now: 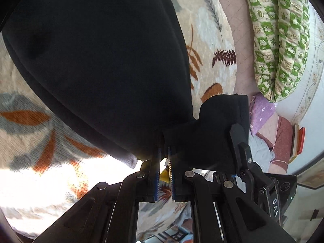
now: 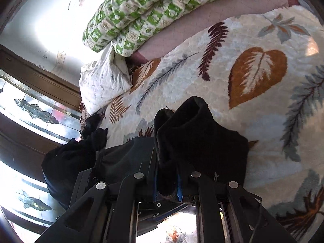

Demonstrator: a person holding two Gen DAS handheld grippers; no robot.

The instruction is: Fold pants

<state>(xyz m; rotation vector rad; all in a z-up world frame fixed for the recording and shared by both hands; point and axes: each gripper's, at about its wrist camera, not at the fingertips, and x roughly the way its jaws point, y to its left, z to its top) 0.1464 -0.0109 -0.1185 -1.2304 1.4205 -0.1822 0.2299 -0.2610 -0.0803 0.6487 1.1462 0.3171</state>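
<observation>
The black pants (image 1: 97,60) spread wide across the left wrist view, held up above a leaf-patterned blanket (image 1: 204,46). My left gripper (image 1: 163,147) is shut on an edge of the black pants, and the cloth bunches over its right finger. In the right wrist view my right gripper (image 2: 167,168) is shut on a thick bunch of the black pants (image 2: 194,133), which stands up between the fingers. More black cloth hangs to the left (image 2: 66,162). The right gripper shows at the right of the left wrist view (image 1: 243,147), close to the left gripper.
The blanket (image 2: 232,85) covers a bed with a mauve sheet (image 2: 212,12). A green-and-white patterned pillow (image 2: 145,8) lies at the bed's far side, also in the left wrist view (image 1: 283,36). A white pillow (image 2: 101,81) sits beside it. Stained-glass doors (image 2: 30,109) stand at the left.
</observation>
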